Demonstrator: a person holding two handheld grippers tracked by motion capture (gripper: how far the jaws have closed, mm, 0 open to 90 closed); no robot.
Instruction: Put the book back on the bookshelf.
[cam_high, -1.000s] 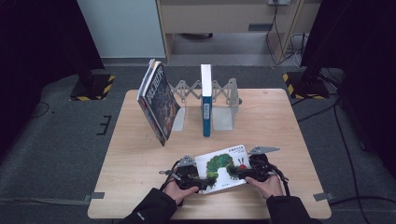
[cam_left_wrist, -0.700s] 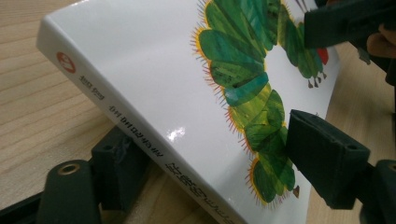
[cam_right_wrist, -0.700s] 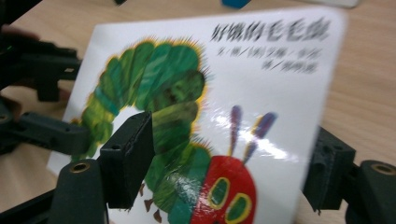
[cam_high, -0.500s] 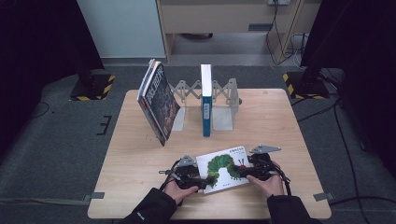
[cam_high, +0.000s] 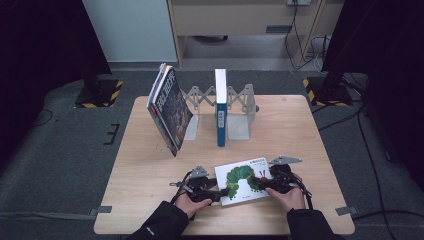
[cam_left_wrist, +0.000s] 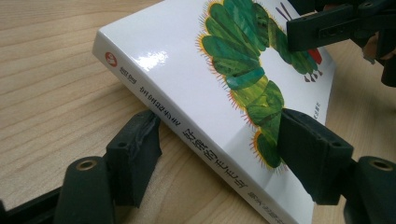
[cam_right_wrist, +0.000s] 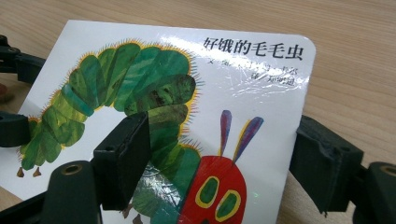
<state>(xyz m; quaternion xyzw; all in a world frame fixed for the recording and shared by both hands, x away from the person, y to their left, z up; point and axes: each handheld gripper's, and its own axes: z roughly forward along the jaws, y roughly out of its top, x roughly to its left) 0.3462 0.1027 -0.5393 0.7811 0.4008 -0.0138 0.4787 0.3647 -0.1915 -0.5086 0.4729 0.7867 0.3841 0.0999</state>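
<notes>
A grey metal book rack with a zigzag folding back stands at the far middle of the light wooden table. One thin blue and white book stands upright in the rack, between its plates. A big dark picture book leans tilted against the rack's left end. Near the front edge of the table lies a flat, shiny white board book with a green caterpillar on its cover. It has a smooth, glossy front, rounded corners and a thick spine with printed letters. The left gripper has its two black jaws spread around the book's spine edge: one jaw sits on the cover, the other is beside the spine near the wood, not squeezing it. The right gripper also has its jaws spread wide around the other end of the book, one over the caterpillar's body and one past the outer edge. The jaws are blocky, dark and rubbery.
</notes>
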